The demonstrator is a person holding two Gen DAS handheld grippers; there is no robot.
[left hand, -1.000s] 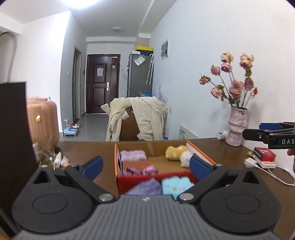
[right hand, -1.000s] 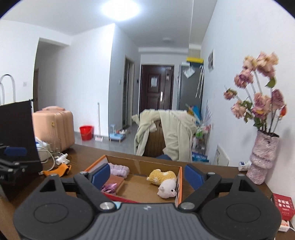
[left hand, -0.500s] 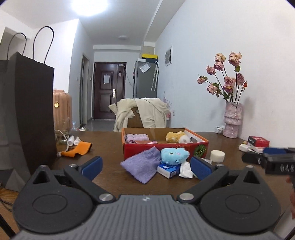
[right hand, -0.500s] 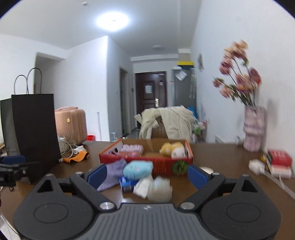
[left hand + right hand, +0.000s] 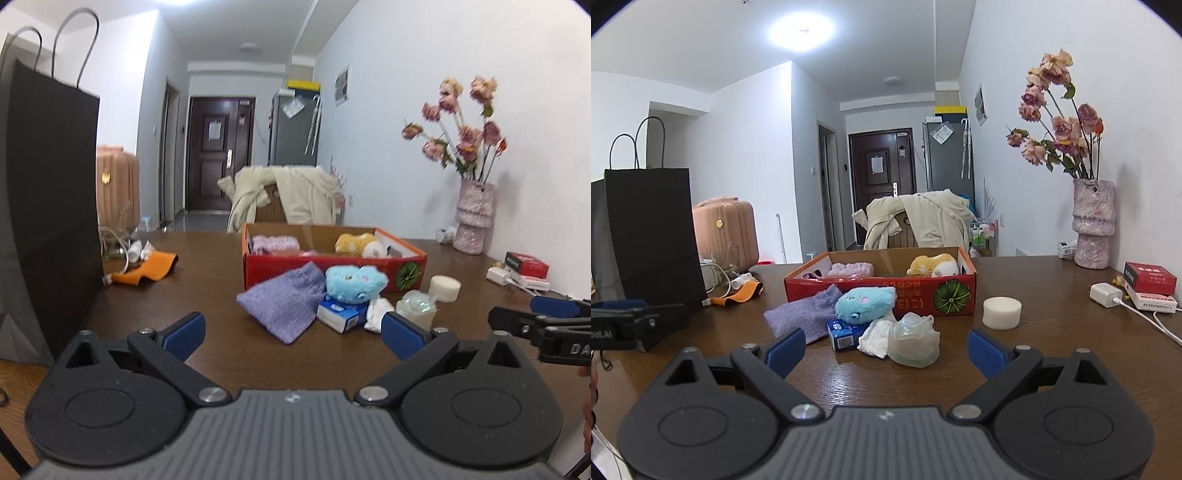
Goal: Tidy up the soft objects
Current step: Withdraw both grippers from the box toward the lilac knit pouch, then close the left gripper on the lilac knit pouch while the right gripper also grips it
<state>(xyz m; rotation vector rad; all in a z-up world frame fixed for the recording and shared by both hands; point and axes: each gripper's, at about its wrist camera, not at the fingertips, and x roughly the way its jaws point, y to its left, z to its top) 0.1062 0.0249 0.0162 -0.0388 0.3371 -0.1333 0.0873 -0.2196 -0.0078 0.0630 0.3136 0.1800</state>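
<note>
A red cardboard box (image 5: 369, 267) (image 5: 912, 301) stands on the brown table and holds a pink towel (image 5: 851, 269) and a yellow plush (image 5: 932, 264). In front of it lie a purple cloth (image 5: 284, 304) (image 5: 801, 317), a light blue plush (image 5: 354, 282) (image 5: 866, 304), a blue carton (image 5: 846, 334), a white cloth (image 5: 875, 338) and a clear soft lump (image 5: 914, 339). My left gripper (image 5: 291, 332) is open and empty, short of the purple cloth. My right gripper (image 5: 886, 347) is open and empty, short of the clear lump.
A black paper bag (image 5: 44, 206) stands at the left. An orange cloth (image 5: 147, 271) and cables lie beside it. A white round puck (image 5: 1001, 313), a vase of flowers (image 5: 1093, 225), red boxes (image 5: 1150, 282) and a charger (image 5: 1106, 294) are at the right.
Both grippers have pulled back from above the box toward the near edge of the table. The objects in front of the box have come into view.
</note>
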